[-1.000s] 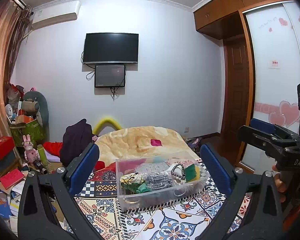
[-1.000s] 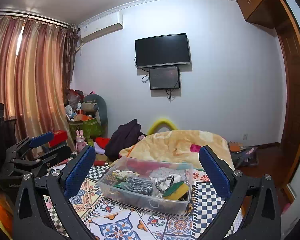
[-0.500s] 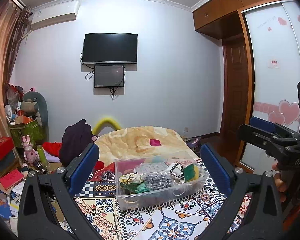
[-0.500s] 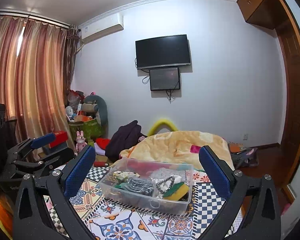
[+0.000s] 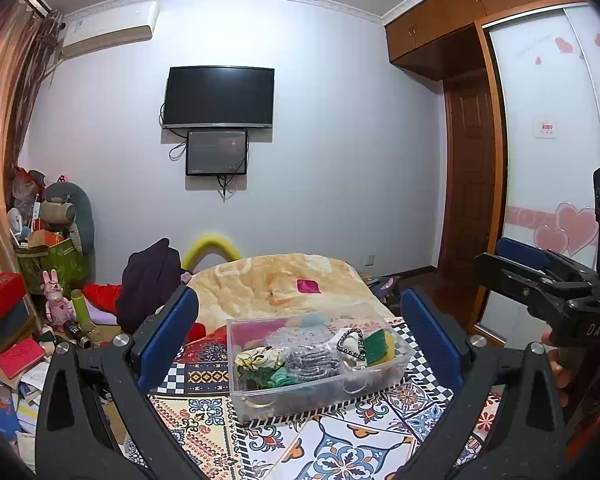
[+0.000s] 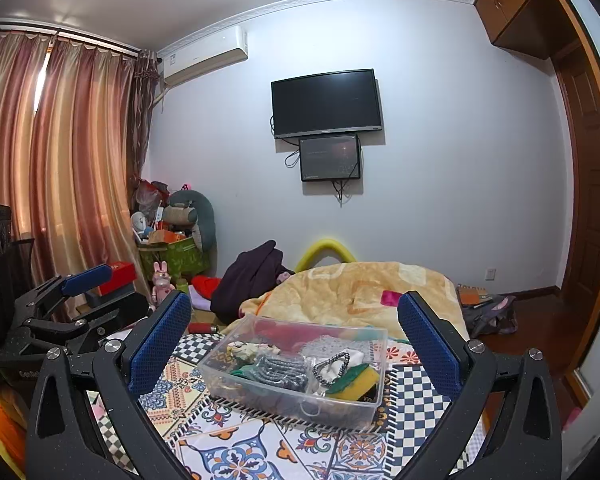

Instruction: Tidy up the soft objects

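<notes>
Left gripper (image 5: pixel 300 336) and right gripper (image 6: pixel 294 332) hovering spread wide, holding nothing, facing the clear bin (image 5: pixel 316 396) on the patterned cloth (image 5: pixel 204 432) (sponge (image 5: pixel 378 346) and fabrics already sitting inside); judging most sorting done.

wall TV (image 5: pixel 219 97) | air conditioner (image 6: pixel 204 56) | curtains (image 6: pixel 56 160) | pink rabbit toy, perhaps (image 5: pixel 55 295)
</notes>
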Tool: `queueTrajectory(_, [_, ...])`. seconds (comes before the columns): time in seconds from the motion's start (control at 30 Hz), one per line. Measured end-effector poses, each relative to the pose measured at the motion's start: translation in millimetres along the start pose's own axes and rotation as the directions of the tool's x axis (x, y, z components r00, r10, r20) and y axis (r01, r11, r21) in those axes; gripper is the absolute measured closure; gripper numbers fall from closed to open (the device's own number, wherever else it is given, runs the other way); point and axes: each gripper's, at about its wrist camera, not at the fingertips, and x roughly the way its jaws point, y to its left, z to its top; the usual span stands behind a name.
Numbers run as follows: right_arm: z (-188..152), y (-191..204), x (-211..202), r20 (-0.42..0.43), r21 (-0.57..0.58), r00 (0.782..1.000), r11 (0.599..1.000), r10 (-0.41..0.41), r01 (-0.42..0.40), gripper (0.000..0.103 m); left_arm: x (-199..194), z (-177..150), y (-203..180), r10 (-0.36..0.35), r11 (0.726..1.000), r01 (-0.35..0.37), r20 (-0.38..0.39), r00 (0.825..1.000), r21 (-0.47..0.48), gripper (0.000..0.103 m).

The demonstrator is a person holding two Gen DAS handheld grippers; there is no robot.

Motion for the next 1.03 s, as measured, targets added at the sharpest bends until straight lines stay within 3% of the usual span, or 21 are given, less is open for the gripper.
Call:
queueTrajectory(0.63, [-1.7, 0.2, 2.2, -0.003, -0.007, 1.000, 1.000, 0.000, 0.000, 0.000, 2.0, 0.0, 1.8, -0.049, 0.999, 0.048, -0.021, 0.999, -0.019, 0.000])
queueTrajectory(1.03, [-4.1, -1.3, 7.9, -0.026, -0.004, 1.000, 1.000, -0.001, 0.001, 0.000, 4.3, -0.7, 3.3, -0.035, 0.999, 0.034, -0.031, 0.999, -0.032, 0.000])
